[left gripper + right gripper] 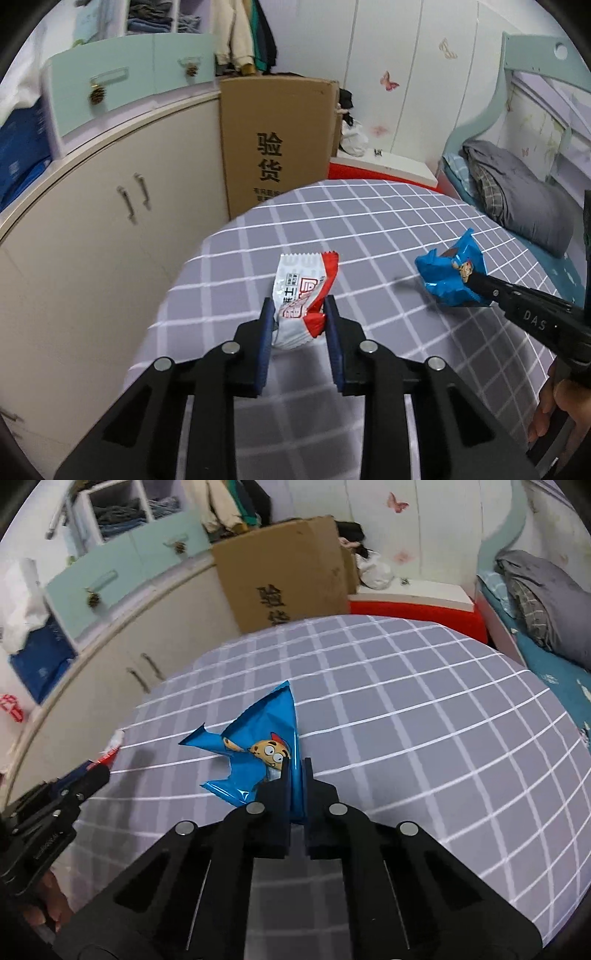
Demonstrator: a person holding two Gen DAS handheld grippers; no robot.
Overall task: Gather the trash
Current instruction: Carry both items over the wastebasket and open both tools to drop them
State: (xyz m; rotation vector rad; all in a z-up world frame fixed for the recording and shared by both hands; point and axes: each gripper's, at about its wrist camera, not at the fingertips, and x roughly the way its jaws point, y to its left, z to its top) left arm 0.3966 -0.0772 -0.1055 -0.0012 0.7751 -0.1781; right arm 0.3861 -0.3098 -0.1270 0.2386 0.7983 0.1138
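Left gripper pinches white-red wrapper, long axis running straight ahead; right gripper clamps blue wrapper.

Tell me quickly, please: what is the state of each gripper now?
Left gripper: closed on the white and red wrapper.
Right gripper: closed on the blue wrapper.

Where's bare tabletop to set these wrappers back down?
Bare: the far half of the table toward the cardboard box, and its right side toward the bed. Crowded: the near-left part, where the white wrapper and blue wrapper sit in the grippers.
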